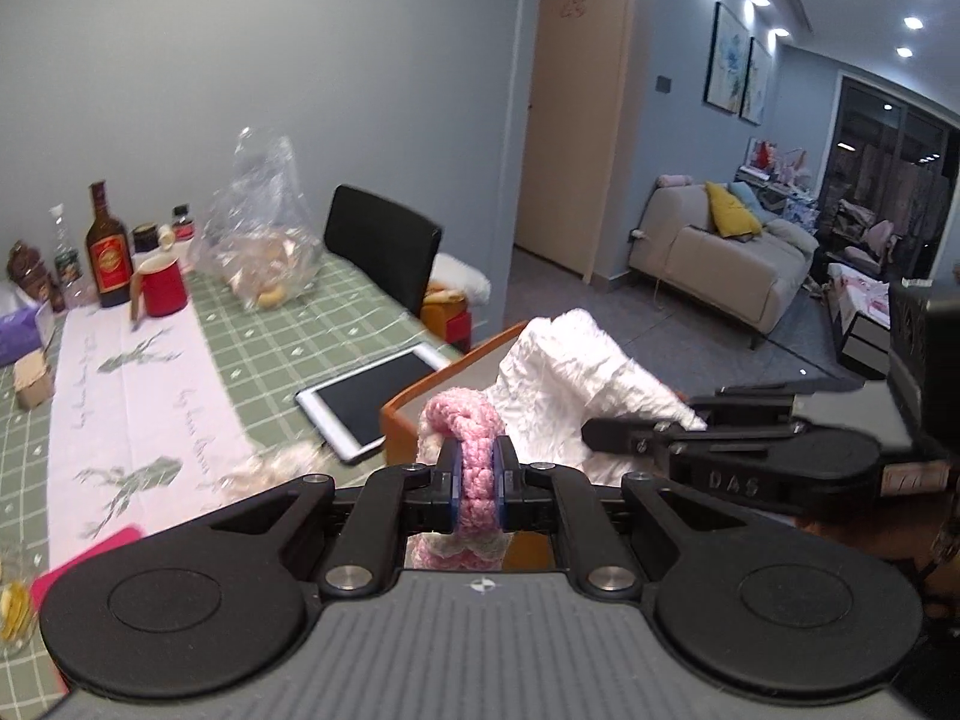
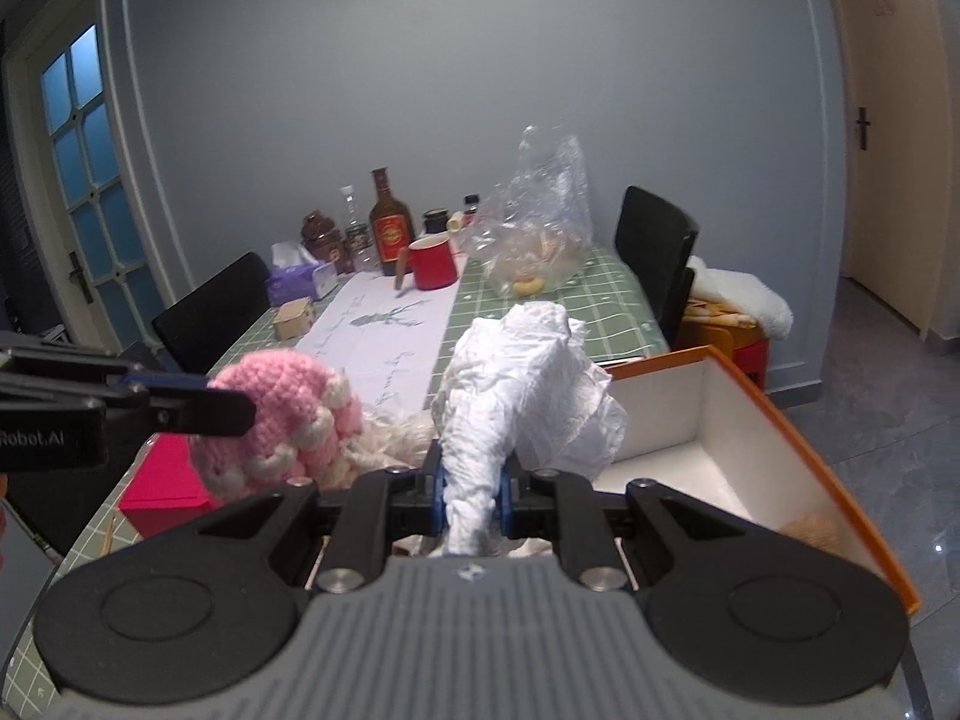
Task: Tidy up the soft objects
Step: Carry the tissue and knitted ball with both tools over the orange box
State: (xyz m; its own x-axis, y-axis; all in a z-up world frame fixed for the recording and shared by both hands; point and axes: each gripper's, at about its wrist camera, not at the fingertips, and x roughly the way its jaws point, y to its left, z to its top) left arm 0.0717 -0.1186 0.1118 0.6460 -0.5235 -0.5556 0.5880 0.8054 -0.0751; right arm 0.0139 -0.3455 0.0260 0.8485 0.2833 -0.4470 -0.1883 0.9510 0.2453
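Midair, near counter edge: my left gripper [image 1: 478,483] jaws clamped on pink crochet toy [image 2: 276,420], right gripper [image 2: 472,498] jaws clamped on white cloth [image 2: 528,384]. Advice: lower both inside orange box [image 2: 780,414] right, then release.

A: What stands at the table's [image 2: 606,300] far end?

B: A brown bottle [image 2: 391,228] with a red label, a red mug [image 2: 433,263] just in front of it, and a clear plastic bag [image 2: 540,222] to the right. A purple tissue box [image 2: 294,282] and a small carton [image 2: 294,318] lie to the left.

A: And nearer the camera?

B: A tablet [image 1: 378,399], screen dark, lies flat on the green checked cloth beside a white runner [image 1: 138,384]. A black chair [image 1: 384,246] stands at the table's side; a beige sofa [image 1: 720,258] with a yellow cushion [image 1: 729,210] sits well apart.
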